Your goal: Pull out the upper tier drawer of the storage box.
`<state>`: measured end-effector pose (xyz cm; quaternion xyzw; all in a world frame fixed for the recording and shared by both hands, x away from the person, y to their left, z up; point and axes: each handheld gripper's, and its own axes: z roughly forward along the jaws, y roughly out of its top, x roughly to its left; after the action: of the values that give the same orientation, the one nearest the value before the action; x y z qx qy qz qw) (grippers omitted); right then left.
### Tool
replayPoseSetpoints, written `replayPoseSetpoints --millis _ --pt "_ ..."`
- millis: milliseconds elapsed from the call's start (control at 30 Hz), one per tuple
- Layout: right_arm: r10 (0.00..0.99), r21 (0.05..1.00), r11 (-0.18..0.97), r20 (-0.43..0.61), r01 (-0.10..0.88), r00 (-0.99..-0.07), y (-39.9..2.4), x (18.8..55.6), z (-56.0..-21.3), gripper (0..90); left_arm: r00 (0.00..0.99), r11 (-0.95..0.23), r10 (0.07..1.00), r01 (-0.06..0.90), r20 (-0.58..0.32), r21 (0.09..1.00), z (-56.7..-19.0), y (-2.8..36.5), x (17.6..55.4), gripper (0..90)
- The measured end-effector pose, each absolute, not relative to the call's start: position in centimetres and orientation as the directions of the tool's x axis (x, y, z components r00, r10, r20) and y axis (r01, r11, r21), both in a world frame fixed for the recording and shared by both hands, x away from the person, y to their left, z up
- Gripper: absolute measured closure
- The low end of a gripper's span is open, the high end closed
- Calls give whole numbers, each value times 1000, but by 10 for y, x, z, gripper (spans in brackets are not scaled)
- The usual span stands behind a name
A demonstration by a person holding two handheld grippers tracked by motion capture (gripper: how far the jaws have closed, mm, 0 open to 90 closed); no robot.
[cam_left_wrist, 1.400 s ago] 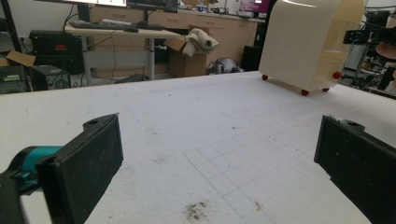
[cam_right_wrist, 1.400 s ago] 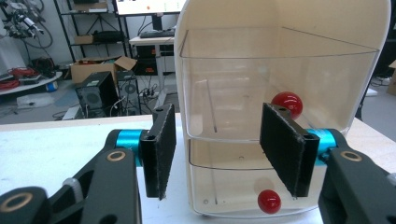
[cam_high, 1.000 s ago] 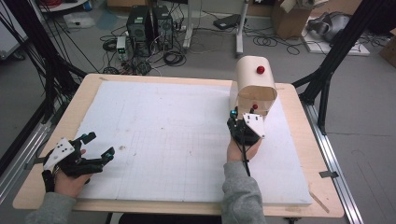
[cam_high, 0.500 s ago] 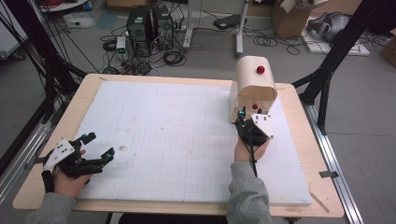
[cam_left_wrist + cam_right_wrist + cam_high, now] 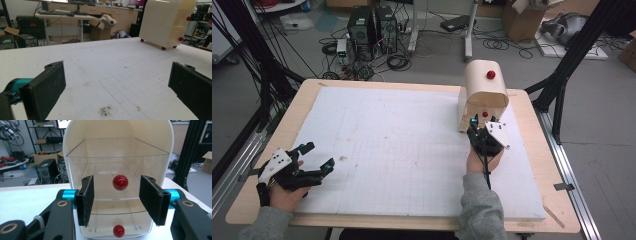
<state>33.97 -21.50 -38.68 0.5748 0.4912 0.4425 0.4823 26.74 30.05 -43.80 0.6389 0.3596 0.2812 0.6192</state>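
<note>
A cream cabinet [image 5: 484, 92] with clear drawers and red knobs stands at the table's far right. My right gripper [image 5: 473, 124] is right in front of it. In the right gripper view the cabinet [image 5: 117, 135] is close ahead. My right gripper [image 5: 119, 192] is open, its black pads either side of the upper drawer's red knob [image 5: 120, 182] with a gap on each side. The lower knob [image 5: 118, 230] shows below. My left gripper [image 5: 318, 155] rests open at the table's near left, with nothing between the jaws of the left gripper [image 5: 117, 85].
A white gridded foam sheet [image 5: 402, 145] covers the wooden table [image 5: 532, 150]. Another red knob [image 5: 491, 75] sits on top of the cabinet. Beyond the table, computers and cables [image 5: 372, 30] lie on the floor. Black frame posts [image 5: 562, 85] stand at the right.
My right gripper has shifted slightly to the right in front of the cabinet. The left gripper has stayed where it was.
</note>
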Motion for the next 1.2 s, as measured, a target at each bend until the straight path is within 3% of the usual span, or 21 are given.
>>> replayPoseSetpoints --millis 933,1200 --pt "995 990 -44 31 131 99 -223 357 -393 464 593 19 800 120 -87 993 -439 299 269 17" --pt "995 992 -36 24 125 96 -224 356 -392 546 591 22 802 120 -89 993 -439 300 269 17"
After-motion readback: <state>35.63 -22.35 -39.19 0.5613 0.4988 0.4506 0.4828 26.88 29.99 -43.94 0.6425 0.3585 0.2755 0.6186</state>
